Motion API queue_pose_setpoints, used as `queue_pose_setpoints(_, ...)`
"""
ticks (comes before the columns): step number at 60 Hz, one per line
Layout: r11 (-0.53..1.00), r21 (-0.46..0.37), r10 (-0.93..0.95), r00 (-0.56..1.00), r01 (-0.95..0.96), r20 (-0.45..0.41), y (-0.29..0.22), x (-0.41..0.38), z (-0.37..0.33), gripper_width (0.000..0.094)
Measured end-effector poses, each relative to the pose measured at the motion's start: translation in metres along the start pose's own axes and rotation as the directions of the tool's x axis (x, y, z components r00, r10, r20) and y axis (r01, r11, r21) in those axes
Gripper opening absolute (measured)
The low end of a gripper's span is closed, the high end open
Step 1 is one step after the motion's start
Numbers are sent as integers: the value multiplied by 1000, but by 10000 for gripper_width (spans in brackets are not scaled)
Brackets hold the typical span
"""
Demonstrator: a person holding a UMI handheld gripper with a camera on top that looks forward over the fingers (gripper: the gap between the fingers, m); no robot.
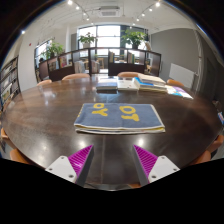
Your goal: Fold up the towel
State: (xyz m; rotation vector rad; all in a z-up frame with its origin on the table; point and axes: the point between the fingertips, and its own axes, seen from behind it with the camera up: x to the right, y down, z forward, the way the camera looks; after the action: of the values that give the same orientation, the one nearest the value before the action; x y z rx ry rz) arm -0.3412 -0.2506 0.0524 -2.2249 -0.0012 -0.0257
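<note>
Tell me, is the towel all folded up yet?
Maybe partly. The blue towel with yellow letters lies flat as a neat rectangle on the dark table, so it may have been folded once already, but I can't be sure. Right now nothing is held: the gripper is open, its fingers short of the towel. Grabbing an edge and folding it over is left.

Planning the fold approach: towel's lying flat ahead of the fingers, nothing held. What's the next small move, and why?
Probably ease the hand-held gripper forward and down toward the near edge of the towel. Its fingers are open and empty, and the towel lies flat on the table just beyond them, so an edge has to come between the pads before any fold can start.
</note>
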Motion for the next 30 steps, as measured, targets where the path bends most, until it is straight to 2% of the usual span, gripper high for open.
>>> queue_pose_setpoints(8,1000,-8,-25,997,25,68,-31,-76,60,768)
queue_pose_setpoints(15,999,-2,-42,995,43,94,-59,-121,111,758)
queue_pose_setpoints(26,995,-5,-98,992,99,79,-83,-144,180,640)
queue_pose_setpoints(30,993,-45,-109,992,112,70,-74,-141,193,538)
